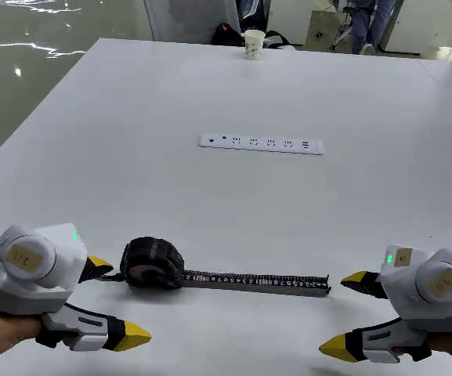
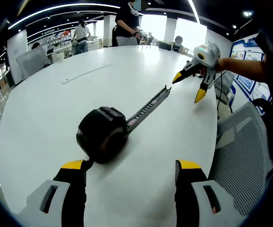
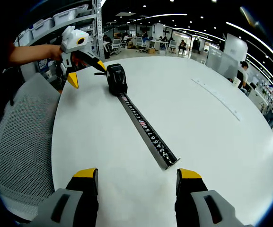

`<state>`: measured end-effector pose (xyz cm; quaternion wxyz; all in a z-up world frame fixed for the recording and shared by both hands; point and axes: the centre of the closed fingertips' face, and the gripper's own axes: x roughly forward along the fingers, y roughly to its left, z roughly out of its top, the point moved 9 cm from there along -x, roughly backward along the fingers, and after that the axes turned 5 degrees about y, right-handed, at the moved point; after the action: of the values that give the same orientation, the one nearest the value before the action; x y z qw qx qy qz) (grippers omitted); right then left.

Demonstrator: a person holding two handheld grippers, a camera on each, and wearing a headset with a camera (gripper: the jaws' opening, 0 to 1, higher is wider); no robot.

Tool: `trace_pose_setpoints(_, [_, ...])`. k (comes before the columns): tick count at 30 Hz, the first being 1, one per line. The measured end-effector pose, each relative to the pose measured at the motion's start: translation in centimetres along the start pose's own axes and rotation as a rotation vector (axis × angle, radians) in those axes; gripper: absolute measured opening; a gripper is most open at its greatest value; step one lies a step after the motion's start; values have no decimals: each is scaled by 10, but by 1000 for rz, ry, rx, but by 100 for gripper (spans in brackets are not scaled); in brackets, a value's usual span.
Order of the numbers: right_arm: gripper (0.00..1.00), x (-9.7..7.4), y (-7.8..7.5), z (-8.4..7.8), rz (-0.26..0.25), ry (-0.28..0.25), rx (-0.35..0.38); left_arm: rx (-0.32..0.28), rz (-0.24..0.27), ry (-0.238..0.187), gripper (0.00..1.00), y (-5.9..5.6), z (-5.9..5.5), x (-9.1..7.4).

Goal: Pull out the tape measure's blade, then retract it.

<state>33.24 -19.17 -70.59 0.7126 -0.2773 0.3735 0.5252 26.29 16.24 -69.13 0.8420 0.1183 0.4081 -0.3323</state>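
A black tape measure [image 1: 152, 263] lies on the white table, its blade [image 1: 257, 280] pulled out to the right and lying flat. My left gripper [image 1: 120, 301] stands open just left of the case, its far finger close beside the case, and holds nothing. In the left gripper view the case [image 2: 101, 134] sits just ahead of the open jaws and the blade [image 2: 149, 105] runs away toward the other gripper [image 2: 190, 86]. My right gripper [image 1: 351, 313] is open a little right of the blade's end hook [image 3: 171, 164]. In the right gripper view the case [image 3: 117, 78] lies far off.
A white power strip [image 1: 261, 143] lies mid-table. A paper cup [image 1: 254, 44] stands at the far edge. A grey mesh chair [image 3: 20, 142] stands by the table's near edge. People stand in the room beyond.
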Motion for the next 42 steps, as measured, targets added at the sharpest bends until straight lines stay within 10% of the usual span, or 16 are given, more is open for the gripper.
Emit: trace_pose_setpoints(42, [91,-10,50,4,-182,-231,275,-190,163,-210,88,-42,-5,-9])
